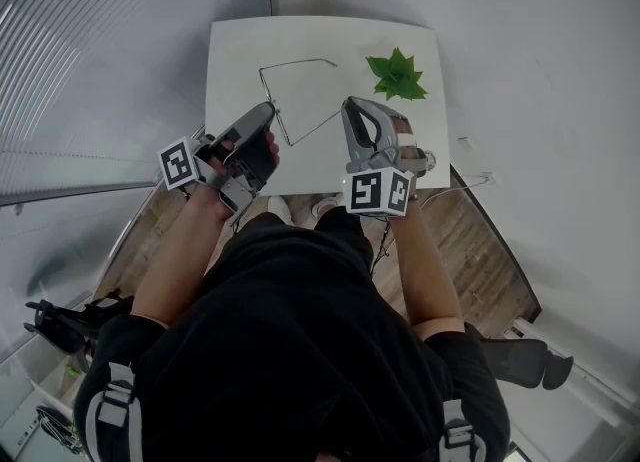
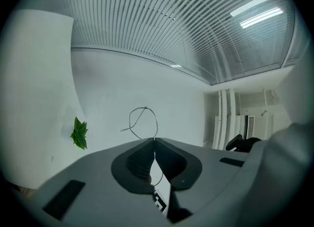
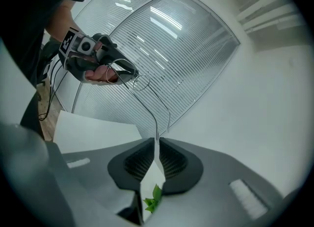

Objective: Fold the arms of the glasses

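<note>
Pale room, slatted blinds [image 1: 90, 60] at left. Small white surface [image 1: 232, 60] below, green sprig [image 1: 398, 77] near its far right corner. Above it, left tool [image 1: 268, 110] clenched on the wire glasses [image 1: 300, 64] by the front, right tool [image 1: 350, 106] clamped on one arm's tip. Long arm strung between both tools; probably to swing in toward the left.

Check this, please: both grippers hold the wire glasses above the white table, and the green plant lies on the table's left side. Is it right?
One thing is wrong: the plant lies on the table's right side, near the right gripper, as the head view shows. The left gripper and the right one do hold the glasses above the table.
</note>
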Motion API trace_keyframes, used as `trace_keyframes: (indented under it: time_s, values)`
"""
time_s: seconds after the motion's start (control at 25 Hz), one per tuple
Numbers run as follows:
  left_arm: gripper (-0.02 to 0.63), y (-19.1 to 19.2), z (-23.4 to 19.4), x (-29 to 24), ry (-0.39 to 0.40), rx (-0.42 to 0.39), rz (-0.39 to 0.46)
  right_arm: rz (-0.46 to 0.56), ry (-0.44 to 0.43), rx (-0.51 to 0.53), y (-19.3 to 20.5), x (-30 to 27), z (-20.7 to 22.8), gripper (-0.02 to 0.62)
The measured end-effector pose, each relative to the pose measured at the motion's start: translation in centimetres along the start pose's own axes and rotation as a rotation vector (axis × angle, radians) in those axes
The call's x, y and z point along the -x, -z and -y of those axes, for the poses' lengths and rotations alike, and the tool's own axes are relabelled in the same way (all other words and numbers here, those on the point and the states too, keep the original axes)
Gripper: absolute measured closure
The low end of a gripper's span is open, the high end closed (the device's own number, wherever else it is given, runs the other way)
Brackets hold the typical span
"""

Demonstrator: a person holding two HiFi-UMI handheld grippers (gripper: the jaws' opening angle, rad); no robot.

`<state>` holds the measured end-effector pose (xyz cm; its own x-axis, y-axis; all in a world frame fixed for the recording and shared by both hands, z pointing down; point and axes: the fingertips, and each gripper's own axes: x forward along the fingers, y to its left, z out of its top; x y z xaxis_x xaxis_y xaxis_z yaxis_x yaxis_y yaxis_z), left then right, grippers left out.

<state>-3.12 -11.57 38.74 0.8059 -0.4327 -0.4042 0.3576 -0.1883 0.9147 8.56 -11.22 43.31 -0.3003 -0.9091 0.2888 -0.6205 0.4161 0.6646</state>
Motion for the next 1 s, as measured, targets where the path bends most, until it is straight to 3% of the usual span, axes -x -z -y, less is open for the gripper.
trace_keyframes:
  time_s: [1.0]
  values:
    - [0.594, 1.6, -1.0, -1.2, 0.001, 0.027, -0.042, 0.009, -0.033, 0.099, -0.5, -1.5, 0.1, 0.552]
